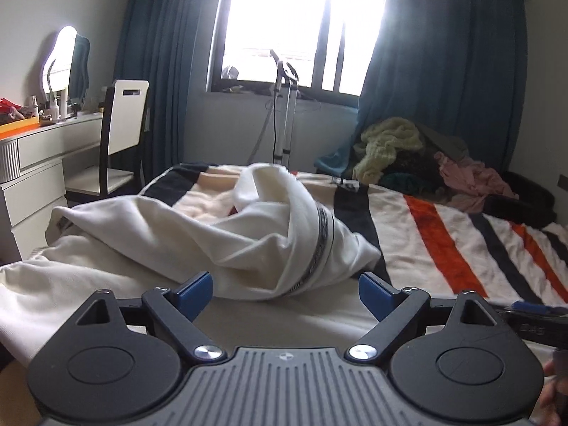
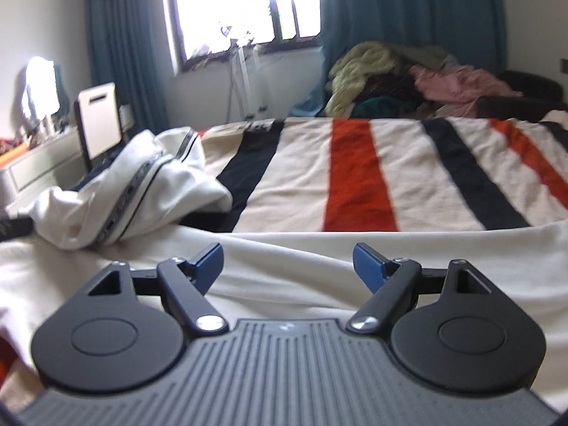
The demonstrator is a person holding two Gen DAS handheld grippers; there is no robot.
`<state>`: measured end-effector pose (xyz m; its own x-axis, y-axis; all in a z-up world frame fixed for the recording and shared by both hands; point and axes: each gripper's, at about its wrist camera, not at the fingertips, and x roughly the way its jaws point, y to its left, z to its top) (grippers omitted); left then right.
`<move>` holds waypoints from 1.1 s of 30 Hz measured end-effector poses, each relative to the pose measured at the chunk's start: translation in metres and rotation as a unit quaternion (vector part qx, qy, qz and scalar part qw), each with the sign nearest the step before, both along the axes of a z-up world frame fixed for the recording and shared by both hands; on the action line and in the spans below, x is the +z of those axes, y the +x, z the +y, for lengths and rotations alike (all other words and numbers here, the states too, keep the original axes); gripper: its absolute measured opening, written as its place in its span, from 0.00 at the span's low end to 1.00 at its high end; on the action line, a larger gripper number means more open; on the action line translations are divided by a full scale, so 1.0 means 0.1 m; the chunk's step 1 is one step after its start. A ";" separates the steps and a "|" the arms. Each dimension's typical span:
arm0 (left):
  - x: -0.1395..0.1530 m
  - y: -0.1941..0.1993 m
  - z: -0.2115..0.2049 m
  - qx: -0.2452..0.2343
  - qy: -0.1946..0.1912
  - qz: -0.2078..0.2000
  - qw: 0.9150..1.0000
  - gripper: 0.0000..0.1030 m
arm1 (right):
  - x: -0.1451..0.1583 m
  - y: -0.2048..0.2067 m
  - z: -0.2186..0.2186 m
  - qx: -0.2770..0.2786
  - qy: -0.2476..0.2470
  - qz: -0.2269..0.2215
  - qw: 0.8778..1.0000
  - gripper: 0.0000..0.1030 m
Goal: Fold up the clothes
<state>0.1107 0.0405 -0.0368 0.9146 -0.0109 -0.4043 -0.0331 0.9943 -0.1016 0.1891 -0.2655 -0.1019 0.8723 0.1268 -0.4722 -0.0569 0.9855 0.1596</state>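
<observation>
You are holding both the left tongs (image 1: 284,293) and the right tongs (image 2: 288,266) spread and empty over the bed (image 2: 355,177), where the white garment (image 1: 248,238) is lying crumpled.

A striped blanket (image 2: 358,177) covers the bed, teal curtains (image 1: 440,71) flank the bright far window (image 1: 294,25), and a white chair (image 1: 124,120) stands by the dresser (image 1: 46,156) at left.
</observation>
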 end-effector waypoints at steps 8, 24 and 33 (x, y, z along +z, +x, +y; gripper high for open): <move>-0.12 0.07 0.12 0.047 0.026 -0.062 0.997 0.95 | 0.10 1.55 0.36 0.029 0.063 0.036 0.997 0.78; -0.63 0.46 0.19 0.013 -0.040 -0.043 0.998 0.97 | -0.28 3.94 1.73 0.090 0.036 0.097 0.991 0.59; -0.57 0.43 0.29 0.034 -0.095 -0.054 0.993 0.97 | 0.15 3.31 1.44 0.058 -0.081 -0.011 0.995 0.05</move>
<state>0.1537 0.0699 -0.0935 0.9537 -0.0137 -0.3005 -0.0788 0.9527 -0.2936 0.5200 -0.1219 -0.0870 0.8665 0.1511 -0.4757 -0.1738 0.9848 -0.0038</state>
